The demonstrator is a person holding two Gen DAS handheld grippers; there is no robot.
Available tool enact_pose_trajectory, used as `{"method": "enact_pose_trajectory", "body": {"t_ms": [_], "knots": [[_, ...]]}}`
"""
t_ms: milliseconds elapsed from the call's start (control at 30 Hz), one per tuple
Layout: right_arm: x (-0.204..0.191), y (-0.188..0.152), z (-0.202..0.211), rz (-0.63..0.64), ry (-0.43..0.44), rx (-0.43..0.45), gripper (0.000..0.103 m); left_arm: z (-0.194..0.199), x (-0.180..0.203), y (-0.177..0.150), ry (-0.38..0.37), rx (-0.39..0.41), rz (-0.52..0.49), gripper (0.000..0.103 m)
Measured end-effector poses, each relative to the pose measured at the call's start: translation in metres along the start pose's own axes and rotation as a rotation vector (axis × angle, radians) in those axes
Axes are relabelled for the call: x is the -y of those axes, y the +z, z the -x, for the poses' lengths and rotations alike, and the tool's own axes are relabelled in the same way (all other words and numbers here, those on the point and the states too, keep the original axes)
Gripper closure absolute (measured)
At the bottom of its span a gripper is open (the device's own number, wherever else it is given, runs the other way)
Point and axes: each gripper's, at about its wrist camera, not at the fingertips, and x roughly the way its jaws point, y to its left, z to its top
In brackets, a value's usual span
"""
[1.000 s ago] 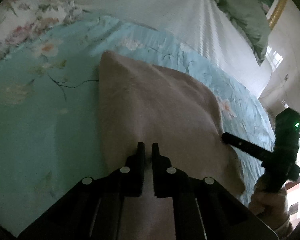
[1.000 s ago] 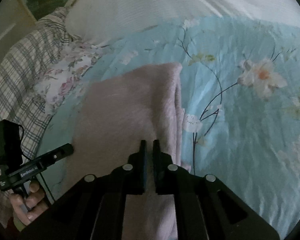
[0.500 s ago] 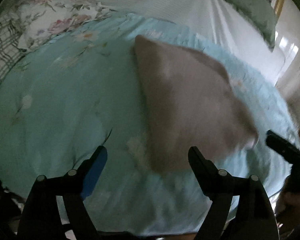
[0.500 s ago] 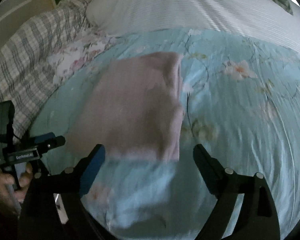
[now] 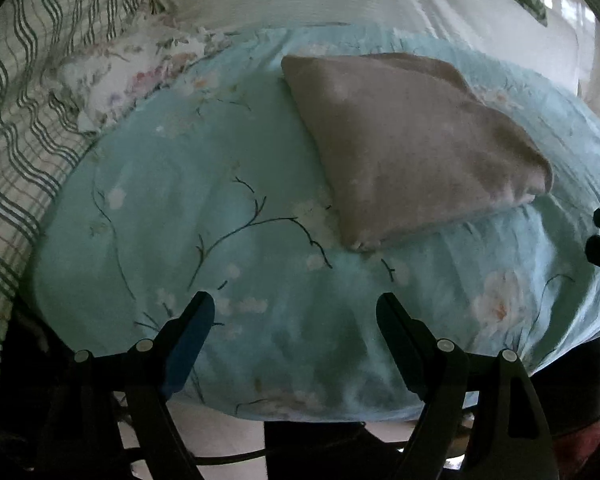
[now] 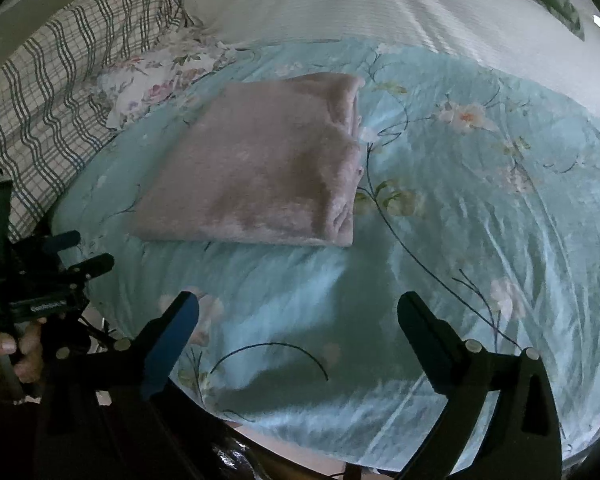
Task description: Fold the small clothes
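Both tools have let go. The left gripper [image 5: 296, 316] and the right gripper [image 6: 298, 312] hang with jaws spread wide and empty, pulled back to the near edge of the blue floral quilt [image 6: 480, 208]; a second ago each was pinched shut on the cloth. The pink fleece garment [image 6: 256, 168] now lies by itself as a flat folded rectangle on the quilt, well ahead of both grippers, its layered edges stacked on the side toward the right gripper. Beyond the quilt sit a plaid blanket [image 6: 52, 92] and a white pillow [image 6: 360, 4]. To my eye this fold is finished.
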Motion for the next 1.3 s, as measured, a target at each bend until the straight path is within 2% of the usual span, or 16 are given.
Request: {"method": "enact_pose_trajectory", "body": {"t_ms": [367,467,700,800,1100,1300], "knots": [[-0.019,0.021,0.018,0.103,0.029,0.026,0.001,0.041,-0.001,0.025,-0.044,0.116,-0.037,0.017],[-0.017,0.024,0.014,0.100,0.039,0.015,0.001,0.047,0.002,0.031,-0.014,0.133,-0.058,0.014],[-0.011,0.024,-0.004,0.079,0.045,-0.029,0.001,0.026,0.007,0.034,-0.023,0.077,-0.068,0.013],[-0.007,0.025,-0.011,0.068,0.042,-0.046,0.001,0.015,0.009,0.035,-0.003,0.047,-0.071,0.013],[-0.002,0.038,-0.028,0.064,0.049,-0.069,0.001,0.001,0.009,0.046,0.000,0.020,-0.071,0.013],[-0.003,0.051,-0.033,0.084,0.047,-0.061,0.001,-0.004,0.012,0.058,-0.003,0.031,-0.072,0.013]]}}
